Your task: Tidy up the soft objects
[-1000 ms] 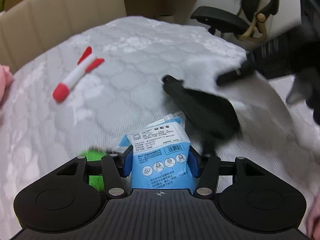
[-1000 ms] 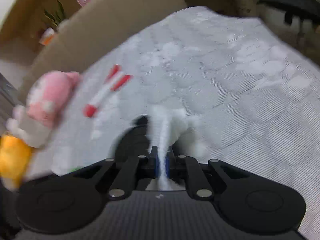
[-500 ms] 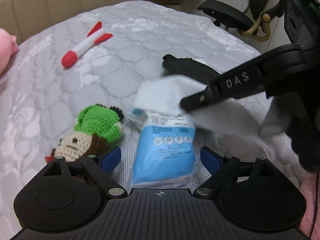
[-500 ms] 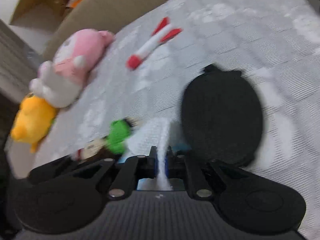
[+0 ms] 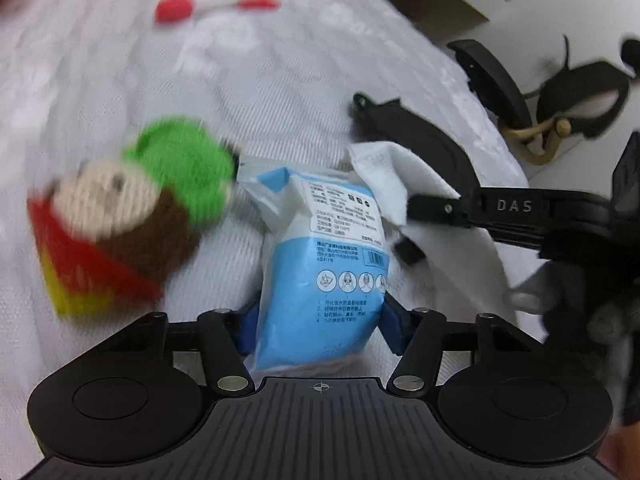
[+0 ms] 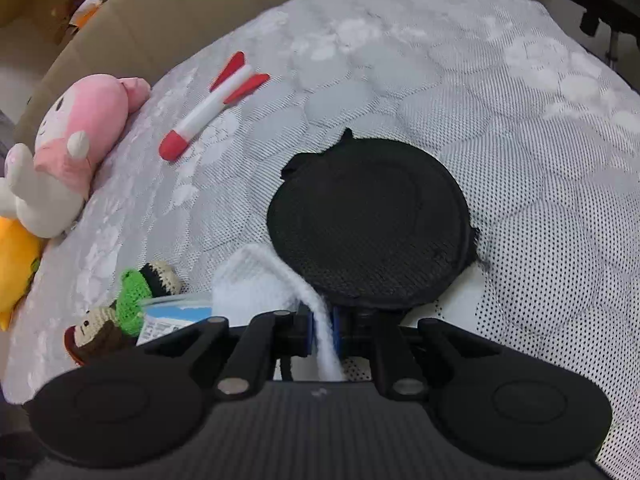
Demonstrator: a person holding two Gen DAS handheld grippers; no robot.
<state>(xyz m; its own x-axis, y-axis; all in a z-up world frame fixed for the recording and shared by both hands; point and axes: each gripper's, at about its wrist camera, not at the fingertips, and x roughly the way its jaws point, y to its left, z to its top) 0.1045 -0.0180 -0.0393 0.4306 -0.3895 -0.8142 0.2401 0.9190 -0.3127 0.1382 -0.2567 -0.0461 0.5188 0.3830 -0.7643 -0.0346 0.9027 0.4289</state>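
A blue mask pack (image 5: 324, 264) lies on the quilted bed, and my left gripper (image 5: 320, 320) is shut on its near end, blue pads against both sides. Left of it lies a crocheted doll (image 5: 132, 216) with a green hat, also seen as the doll (image 6: 120, 312) in the right wrist view. My right gripper (image 6: 322, 332) is shut on a white cloth (image 6: 256, 284). It reaches in from the right as the right gripper (image 5: 432, 208), holding the cloth (image 5: 400, 176) against the pack's far right corner. A black round mesh pad (image 6: 368, 220) lies just beyond.
A red and white rocket toy (image 6: 212, 108) lies farther back on the bed (image 6: 520, 120). A pink plush (image 6: 76, 128) and a yellow plush (image 6: 16, 264) sit at the left edge by the beige headboard (image 6: 160, 20). An office chair (image 5: 496, 80) stands past the bed's right side.
My left gripper opened half a second ago with the pack on the bed, and has narrowed onto it again. My right gripper brought the white cloth down beside the pack.
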